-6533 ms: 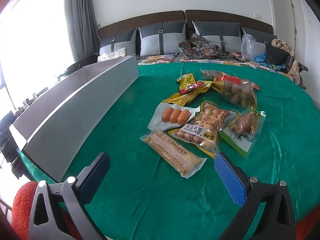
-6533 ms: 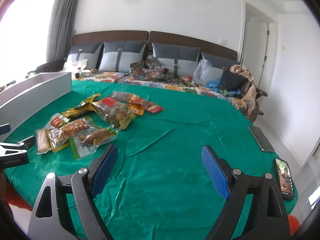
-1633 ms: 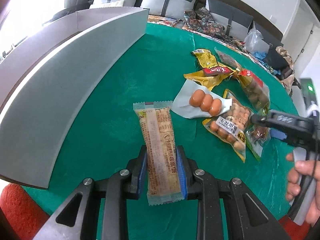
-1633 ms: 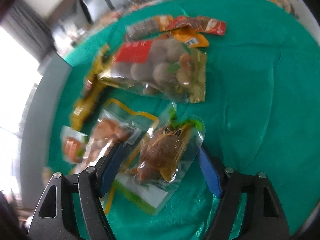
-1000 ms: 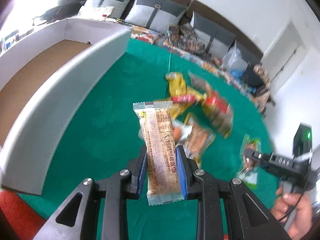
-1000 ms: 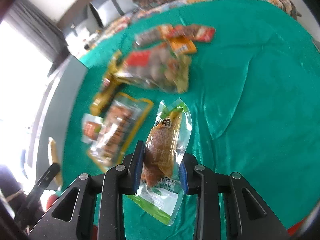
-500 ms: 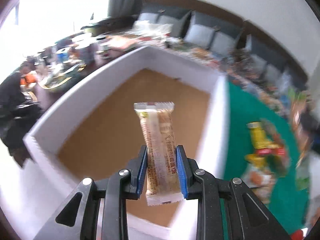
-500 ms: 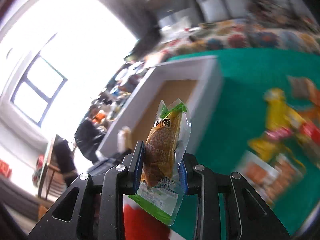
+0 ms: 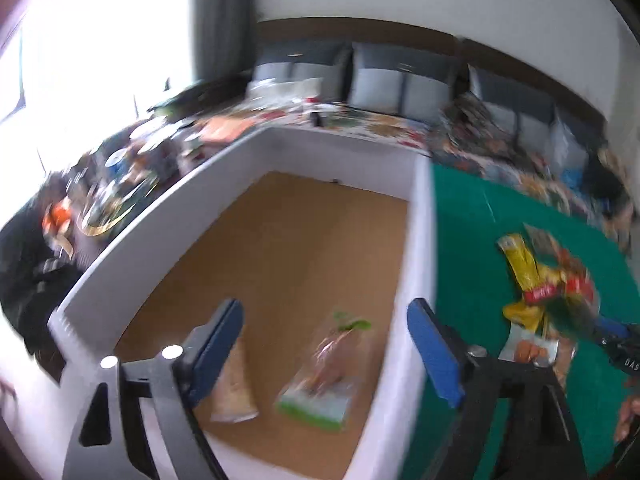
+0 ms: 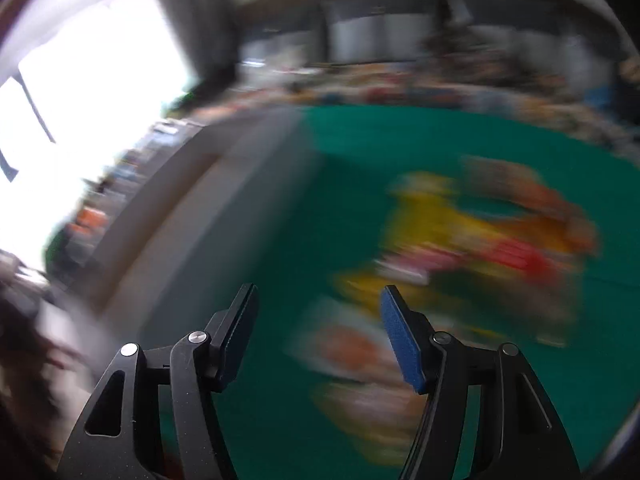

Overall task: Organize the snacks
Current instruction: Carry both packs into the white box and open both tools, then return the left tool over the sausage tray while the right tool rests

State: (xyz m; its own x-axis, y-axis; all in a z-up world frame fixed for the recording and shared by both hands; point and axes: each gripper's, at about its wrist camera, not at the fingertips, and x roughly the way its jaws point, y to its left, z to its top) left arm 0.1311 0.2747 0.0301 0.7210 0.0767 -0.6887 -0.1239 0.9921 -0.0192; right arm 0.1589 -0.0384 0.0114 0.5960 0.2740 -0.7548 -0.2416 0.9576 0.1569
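Right wrist view: right gripper (image 10: 318,316) opening, empty, remaining snacks (image 10: 472,248) ahead-right of jaws; left gripper (image 9: 328,344) opening too, empty, over box (image 9: 416,240).

Left wrist view is aimed steeply down into the white box (image 9: 420,248), close above its brown floor; green cloth (image 9: 472,240) is seen at frame right. Right wrist view, heavily blurred, is angled down over the same cloth (image 10: 352,152); the box wall (image 10: 224,216) is shared at left.
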